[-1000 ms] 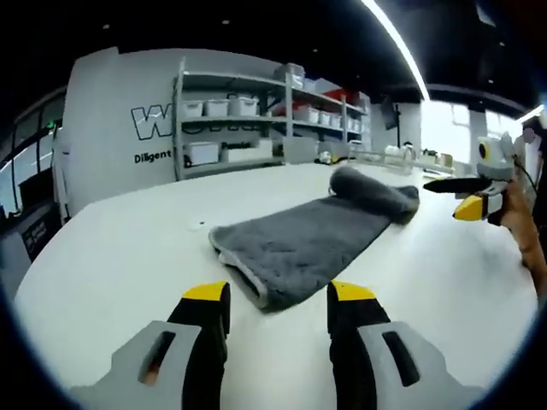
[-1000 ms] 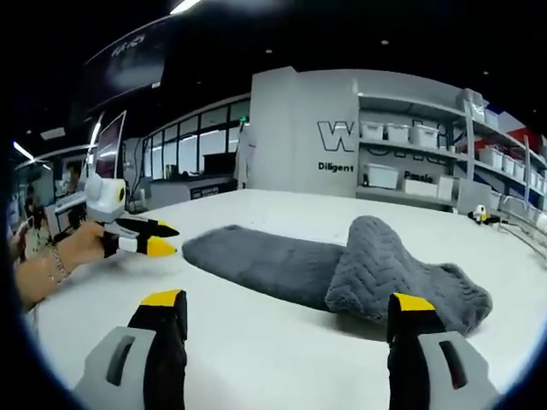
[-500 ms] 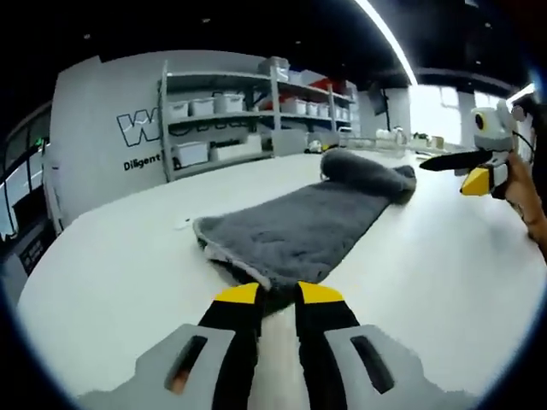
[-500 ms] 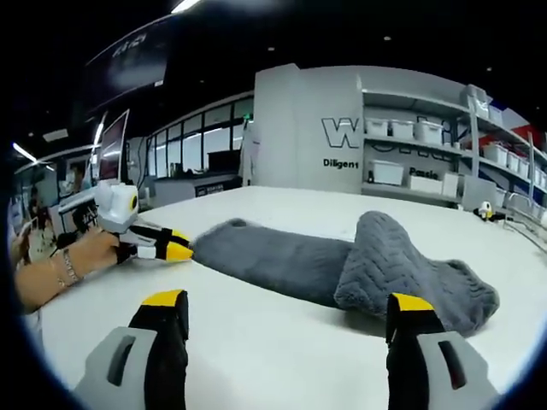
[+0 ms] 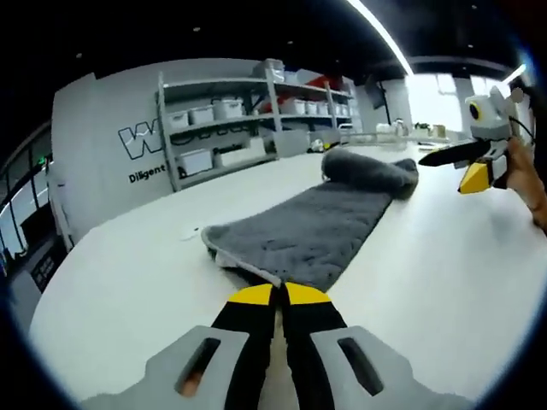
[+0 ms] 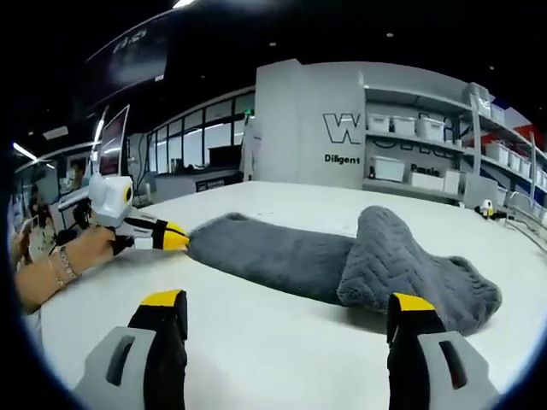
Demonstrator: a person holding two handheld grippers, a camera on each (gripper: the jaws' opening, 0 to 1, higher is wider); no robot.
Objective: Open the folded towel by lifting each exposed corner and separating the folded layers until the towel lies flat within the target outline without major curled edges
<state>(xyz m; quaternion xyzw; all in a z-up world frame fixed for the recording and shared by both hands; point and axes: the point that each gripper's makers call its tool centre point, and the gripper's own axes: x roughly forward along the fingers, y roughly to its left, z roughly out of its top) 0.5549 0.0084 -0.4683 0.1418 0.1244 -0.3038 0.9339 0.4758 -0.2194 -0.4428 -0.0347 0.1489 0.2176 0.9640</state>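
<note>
The left gripper (image 5: 279,295) is pinched on the near end of the towel (image 5: 312,226). The right gripper (image 6: 286,309) is wide open. Next, lift that end to unfold it.

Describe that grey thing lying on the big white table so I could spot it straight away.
Find the wide white table in front of the grey wall with the shelves of white bins. Lying across it is a long dark grey towel, soft and fuzzy. One end lies flat, pinched by the left gripper; the other end is folded back into a thick hump with a zigzag weave.
</note>
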